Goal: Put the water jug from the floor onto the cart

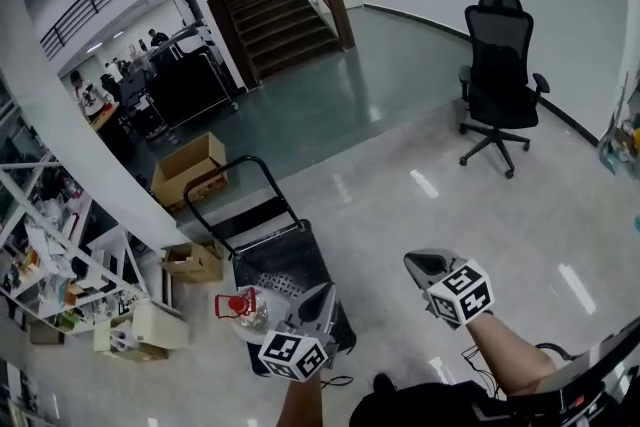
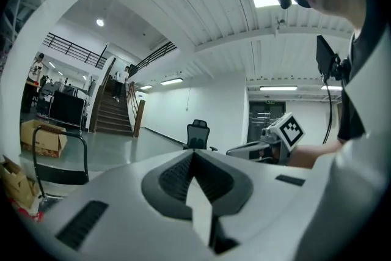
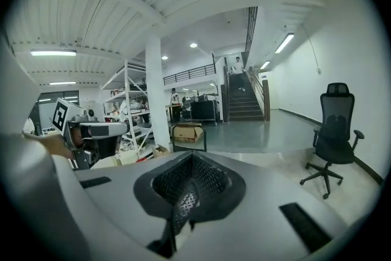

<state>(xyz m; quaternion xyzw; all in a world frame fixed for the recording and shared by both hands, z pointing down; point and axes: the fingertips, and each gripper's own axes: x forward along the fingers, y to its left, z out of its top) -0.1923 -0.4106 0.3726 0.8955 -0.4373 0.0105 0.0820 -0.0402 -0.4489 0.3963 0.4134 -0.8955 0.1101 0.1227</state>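
With my left gripper [image 1: 322,295] and right gripper [image 1: 418,263] both pressed together and empty, I'd spread them, flank the water jug [image 1: 243,307] beside the cart [image 1: 283,265], and squeeze evenly.

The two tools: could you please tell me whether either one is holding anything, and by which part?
Nothing is held: the left tool and the right tool are both shut with nothing between their jaws.

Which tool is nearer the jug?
Left. The left tool hangs just right of the jug; the right tool is farther right, beyond the cart.
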